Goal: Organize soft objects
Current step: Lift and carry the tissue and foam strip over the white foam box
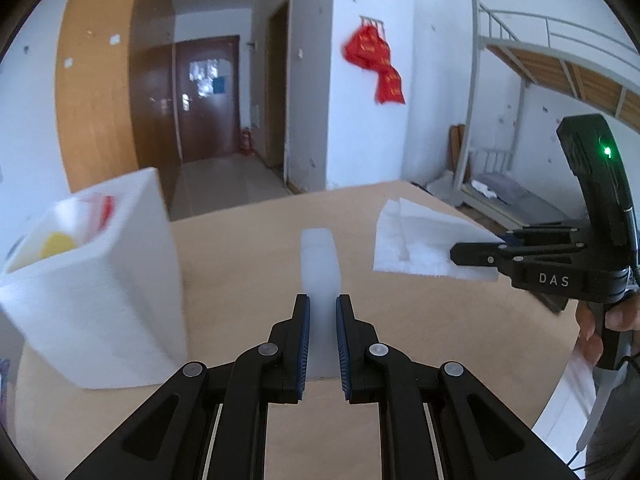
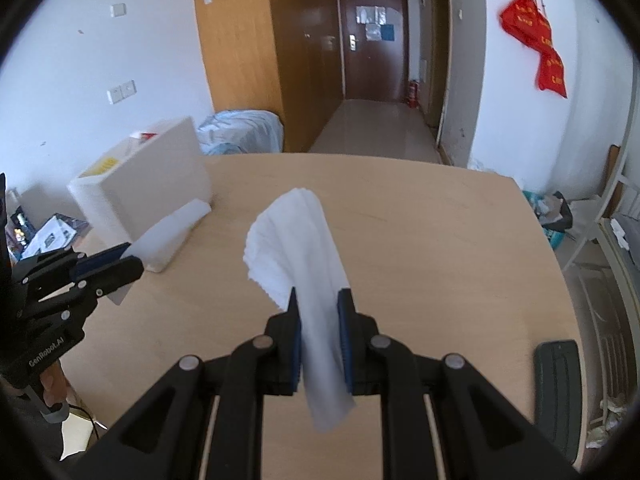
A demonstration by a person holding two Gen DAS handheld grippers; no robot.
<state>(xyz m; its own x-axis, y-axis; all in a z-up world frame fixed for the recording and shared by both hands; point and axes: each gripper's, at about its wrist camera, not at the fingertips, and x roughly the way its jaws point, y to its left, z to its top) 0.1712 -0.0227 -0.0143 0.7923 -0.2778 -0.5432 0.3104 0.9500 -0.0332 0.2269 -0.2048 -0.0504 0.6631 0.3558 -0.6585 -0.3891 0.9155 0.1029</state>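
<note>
My left gripper [image 1: 322, 300] is shut on a pale translucent soft sheet [image 1: 320, 256] that sticks out forward between its blue pads, above the wooden table [image 1: 248, 280]. In the right wrist view the left gripper [image 2: 134, 257] is at the left edge with that sheet [image 2: 172, 228] just in front of the foam box [image 2: 152, 176]. My right gripper [image 2: 320, 292] is shut on a folded white cloth [image 2: 296, 236] that droops over and below the jaws. The left wrist view shows the right gripper [image 1: 454, 254] side-on, with the cloth [image 1: 416, 240] held above the table's right part.
The open white foam box [image 1: 100, 280] stands at the table's left, with yellow and red things inside. A dark flat object [image 2: 558, 392] lies off the table's right edge. Behind are a bunk bed frame [image 1: 520, 60], a corridor with a door [image 2: 372, 40], and clutter on the floor.
</note>
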